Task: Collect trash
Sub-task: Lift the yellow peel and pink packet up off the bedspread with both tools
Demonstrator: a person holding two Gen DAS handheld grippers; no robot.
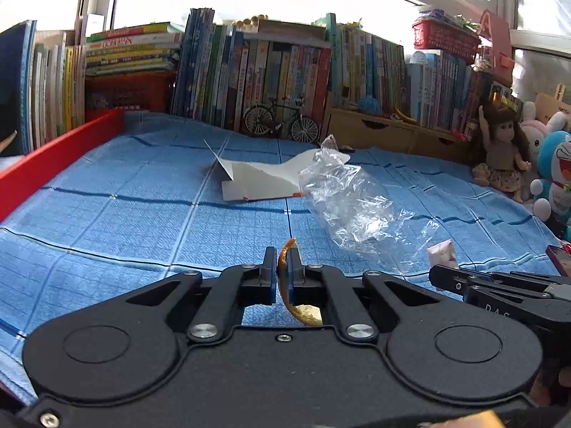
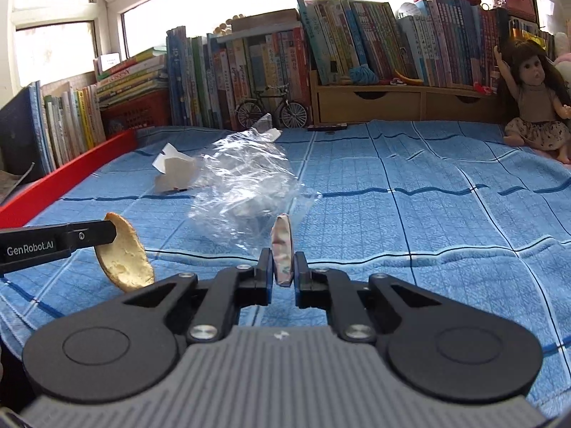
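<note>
My left gripper (image 1: 282,254) is shut on a curved piece of orange peel (image 1: 307,315), held on edge just above the blue blanket (image 1: 142,221). Seen from the right wrist, the peel (image 2: 123,258) hangs from the left gripper (image 2: 111,231). My right gripper (image 2: 284,255) is shut on a small folded paper wrapper (image 2: 282,239); in the left wrist view that wrapper (image 1: 442,252) sticks up from the right gripper (image 1: 438,275). A crumpled clear plastic bag (image 1: 351,201) (image 2: 246,178) and a folded white paper (image 1: 257,180) (image 2: 175,174) lie ahead on the blanket.
A red box wall (image 1: 53,153) (image 2: 71,173) runs along the left side. Rows of books (image 1: 271,71), a model bicycle (image 1: 282,121) and a wooden drawer unit (image 2: 371,105) line the back. A doll (image 2: 535,103) and plush toys (image 1: 555,174) sit at the right.
</note>
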